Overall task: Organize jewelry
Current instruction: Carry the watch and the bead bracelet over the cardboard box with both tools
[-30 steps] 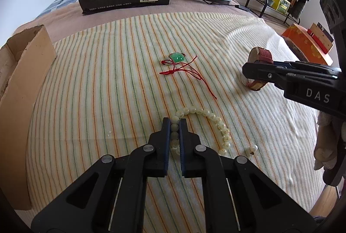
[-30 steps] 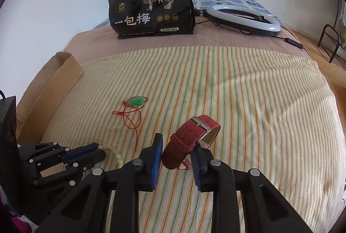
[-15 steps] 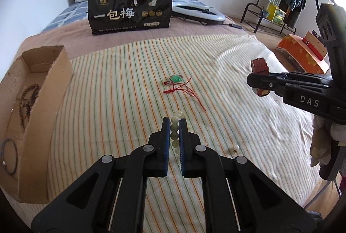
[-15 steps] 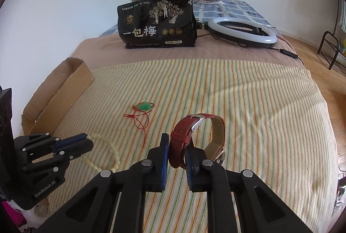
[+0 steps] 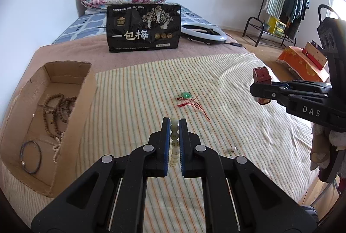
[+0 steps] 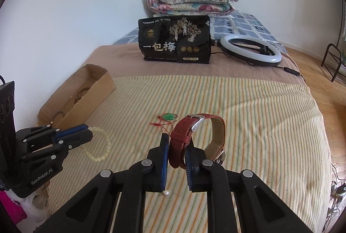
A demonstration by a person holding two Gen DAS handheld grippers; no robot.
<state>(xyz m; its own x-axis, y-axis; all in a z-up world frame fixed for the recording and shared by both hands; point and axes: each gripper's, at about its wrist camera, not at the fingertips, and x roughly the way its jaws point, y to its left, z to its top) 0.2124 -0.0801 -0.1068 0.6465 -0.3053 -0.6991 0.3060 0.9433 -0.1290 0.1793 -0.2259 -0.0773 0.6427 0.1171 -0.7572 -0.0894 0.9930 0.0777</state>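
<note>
Bead bracelet pale, translucent, pinched in left gripper; right gripper clamps red watch.

Pale bead bracelet and red watch held aloft

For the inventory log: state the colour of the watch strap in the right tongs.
Red woven watch strap, silver buckle; clearest in the right wrist view.

Both black grippers have blue-lined jaws, silver screws, and white "DAS" and "GenRobot.AI" lettering.
</note>
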